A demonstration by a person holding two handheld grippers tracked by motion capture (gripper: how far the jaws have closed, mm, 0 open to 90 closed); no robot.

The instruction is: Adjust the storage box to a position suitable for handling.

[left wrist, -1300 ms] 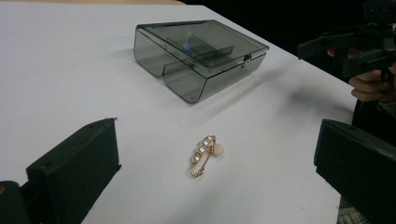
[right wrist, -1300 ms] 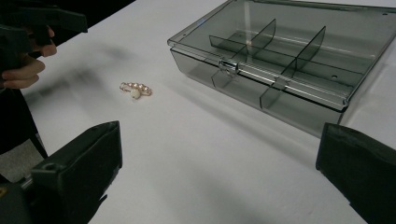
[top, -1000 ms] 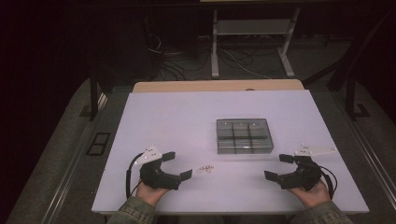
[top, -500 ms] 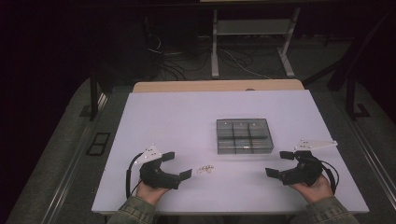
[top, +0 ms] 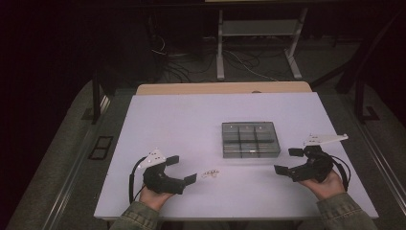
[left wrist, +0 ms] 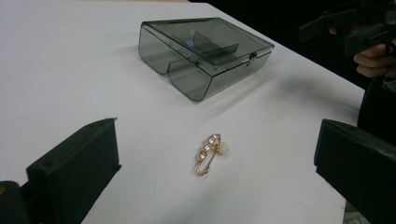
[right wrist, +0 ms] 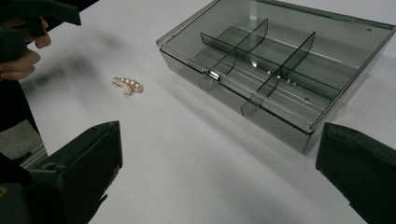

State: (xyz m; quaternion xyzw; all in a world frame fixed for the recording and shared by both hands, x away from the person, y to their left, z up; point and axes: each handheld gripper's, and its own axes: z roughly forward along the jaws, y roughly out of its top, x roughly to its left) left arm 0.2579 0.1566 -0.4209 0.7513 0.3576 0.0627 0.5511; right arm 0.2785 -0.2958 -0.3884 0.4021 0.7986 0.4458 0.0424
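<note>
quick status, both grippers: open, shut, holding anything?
Left gripper: open, holding nothing; the brooch lies on the table between its jaws, untouched.
Right gripper: open, holding nothing, aimed at the closed box.

I hold my left gripper (top: pixel 181 169) low, jaws spread wide, pointing right; my right gripper (top: pixel 288 160) mirrors it, jaws wide, pointing left.

Brooch and box on the table
The brooch (top: pixel 209 173) lies on the table (top: pixel 182 120), before and left of the closed box (top: pixel 250 139), between the 2 grippers.
</note>
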